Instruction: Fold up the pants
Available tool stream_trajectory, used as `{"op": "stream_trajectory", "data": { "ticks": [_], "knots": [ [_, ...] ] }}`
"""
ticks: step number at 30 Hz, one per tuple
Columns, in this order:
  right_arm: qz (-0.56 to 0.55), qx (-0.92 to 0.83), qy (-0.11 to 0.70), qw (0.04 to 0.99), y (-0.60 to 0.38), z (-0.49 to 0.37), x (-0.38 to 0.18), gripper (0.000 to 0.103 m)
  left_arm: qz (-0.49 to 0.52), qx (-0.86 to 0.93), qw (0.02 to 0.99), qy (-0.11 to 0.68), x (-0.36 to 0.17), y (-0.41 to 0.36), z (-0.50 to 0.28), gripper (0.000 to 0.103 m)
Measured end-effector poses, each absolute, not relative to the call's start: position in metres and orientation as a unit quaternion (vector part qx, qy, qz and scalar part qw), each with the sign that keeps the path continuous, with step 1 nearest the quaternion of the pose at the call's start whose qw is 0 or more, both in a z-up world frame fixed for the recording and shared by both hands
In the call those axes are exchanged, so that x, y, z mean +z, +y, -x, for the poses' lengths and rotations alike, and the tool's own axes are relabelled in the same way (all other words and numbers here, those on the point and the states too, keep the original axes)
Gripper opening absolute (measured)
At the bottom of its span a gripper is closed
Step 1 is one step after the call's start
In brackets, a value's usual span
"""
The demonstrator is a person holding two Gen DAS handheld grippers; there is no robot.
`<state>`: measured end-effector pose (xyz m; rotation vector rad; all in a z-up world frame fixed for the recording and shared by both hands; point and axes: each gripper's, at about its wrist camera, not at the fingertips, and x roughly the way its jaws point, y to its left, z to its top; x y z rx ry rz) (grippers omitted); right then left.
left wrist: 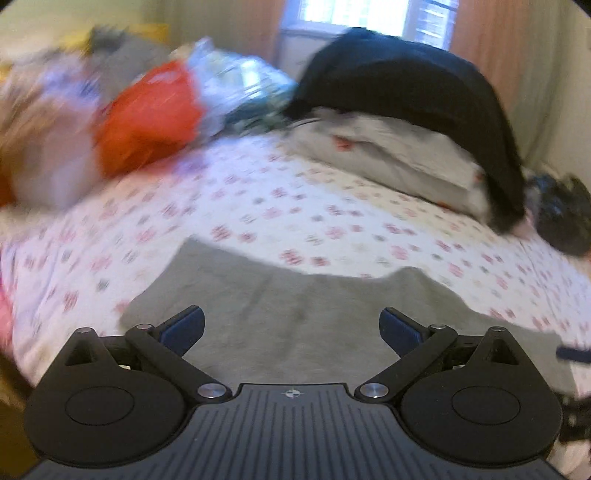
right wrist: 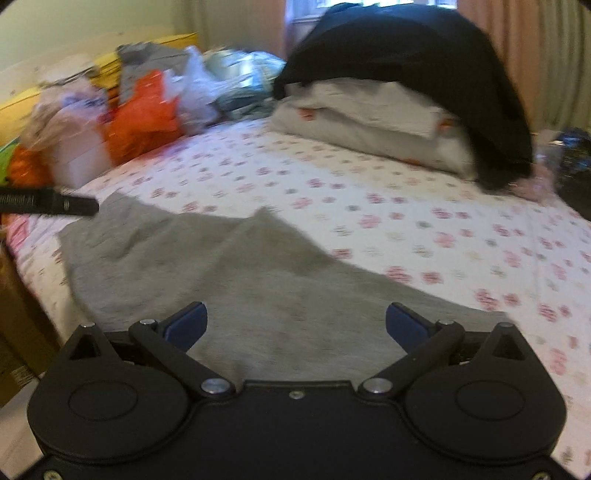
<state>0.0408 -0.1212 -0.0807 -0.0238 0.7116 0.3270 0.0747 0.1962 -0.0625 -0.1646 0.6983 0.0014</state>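
Currently at an early or middle stage, by appearance. Grey pants [right wrist: 236,273] spread on the flowered bed [right wrist: 406,206], filling the lower centre of both views; outline irregular, with a raised peak near mid-frame in the right wrist view and creases toward the left edge. No neat stacked fold visible; cannot tell from these blurred frames whether one fold has been made. Likely left to do: smoothing, at least one further fold, squaring of edges.

Left gripper [left wrist: 291,328] held over the grey cloth, jaws spread wide, nothing between them. Right gripper [right wrist: 295,325] likewise over the cloth at lower centre, jaws spread, holding nothing. Not possible to say whether either touches the fabric.

Surroundings: pillow [right wrist: 369,125] at upper centre-right with a black garment [right wrist: 424,62] draped over it; orange bag [right wrist: 144,118] and a heap of plastic bags and clothes at upper left; window [left wrist: 354,14] at top. All well apart from the pants. Open sheet beyond the cloth, so no obstruction judged for the next fold. Bed edge close at lower left; risk of cloth sliding off judged slight.
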Motion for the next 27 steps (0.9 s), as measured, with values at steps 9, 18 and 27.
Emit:
{"op": "stream_trajectory", "data": {
  "ticks": [9, 18, 27],
  "knots": [
    [0.025, 0.194, 0.376, 0.906, -0.088, -0.047, -0.099, 0.103, 0.21, 0.014, 0.888, 0.409, -0.119, 0.259, -0.089, 0.103],
    [0.019, 0.191, 0.399, 0.897, -0.086, -0.058, -0.114, 0.103, 0.202, -0.003, 0.878, 0.435, -0.146, 0.256, -0.131, 0.103],
    [0.008, 0.189, 0.414, 0.891, -0.087, -0.064, -0.124, 0.103, 0.194, 0.03, 0.887, 0.418, -0.148, 0.248, -0.136, 0.088]
  ]
}}
